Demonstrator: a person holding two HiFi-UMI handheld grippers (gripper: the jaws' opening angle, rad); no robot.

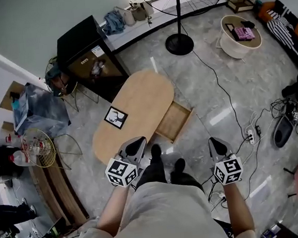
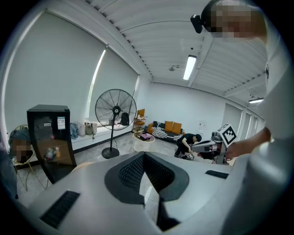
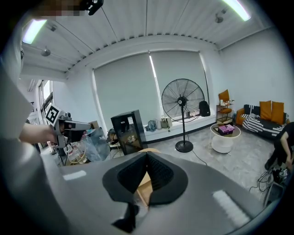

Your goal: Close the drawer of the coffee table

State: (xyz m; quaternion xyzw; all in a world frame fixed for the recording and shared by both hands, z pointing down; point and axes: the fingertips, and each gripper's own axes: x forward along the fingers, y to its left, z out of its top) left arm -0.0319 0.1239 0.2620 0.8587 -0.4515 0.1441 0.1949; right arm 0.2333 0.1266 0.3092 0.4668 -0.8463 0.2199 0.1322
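The coffee table [image 1: 137, 99] has an oval wooden top with a black-and-white marker card [image 1: 115, 117] on it. Its shallow wooden drawer [image 1: 174, 120] stands pulled out on the table's right side. My left gripper [image 1: 136, 144] hovers shut over the table's near end. My right gripper [image 1: 218, 146] is shut and empty over the floor, to the right of the drawer and nearer me. In the left gripper view the jaws [image 2: 144, 154] meet at the tip. The right gripper view shows closed jaws [image 3: 147, 154] with a strip of wood [image 3: 144, 189] behind them.
A standing fan [image 1: 177, 16] and a black cabinet [image 1: 83, 44] stand beyond the table. A round white side table [image 1: 240, 36] is at the far right. Cables and a power strip [image 1: 250, 133] lie on the floor to the right. My feet [image 1: 166, 165] are just before the table.
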